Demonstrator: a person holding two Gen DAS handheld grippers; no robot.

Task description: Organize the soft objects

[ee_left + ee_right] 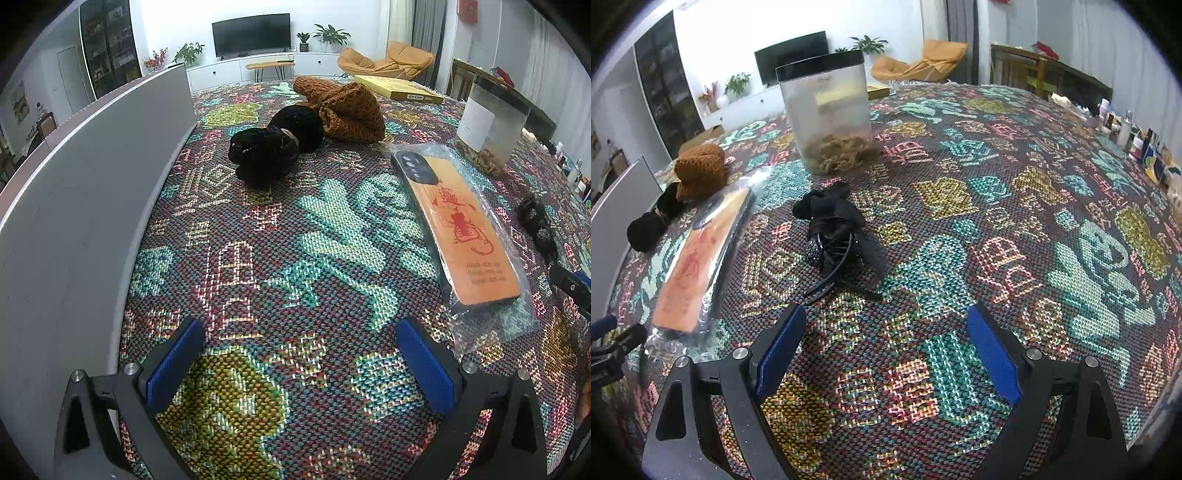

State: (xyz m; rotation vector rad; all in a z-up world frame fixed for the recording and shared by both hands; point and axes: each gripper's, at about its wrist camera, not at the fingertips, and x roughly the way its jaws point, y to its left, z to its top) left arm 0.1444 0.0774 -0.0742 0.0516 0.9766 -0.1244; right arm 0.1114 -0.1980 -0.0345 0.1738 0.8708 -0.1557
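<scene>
— Where's the soft stuff?
— Black knitted bundle (271, 147) touches the brown crocheted bundle (343, 109), left of the orange packaged phone case (461, 229).
— Tongs?
— Left tongs (299, 365) and right tongs (886, 354) spread, empty above the patterned desk (997, 206).

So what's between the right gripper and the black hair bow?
Nothing: in the right wrist view only bare patterned cloth lies between the open right gripper and the black bow just ahead.

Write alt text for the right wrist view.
Open right tongs hover empty above a colourful woven tablecloth, pointing at a black hair bow just ahead. Behind it stands a frosted jar with a black lid; to the left lie an orange phone case in plastic wrap and brown and black knitted items.
</scene>
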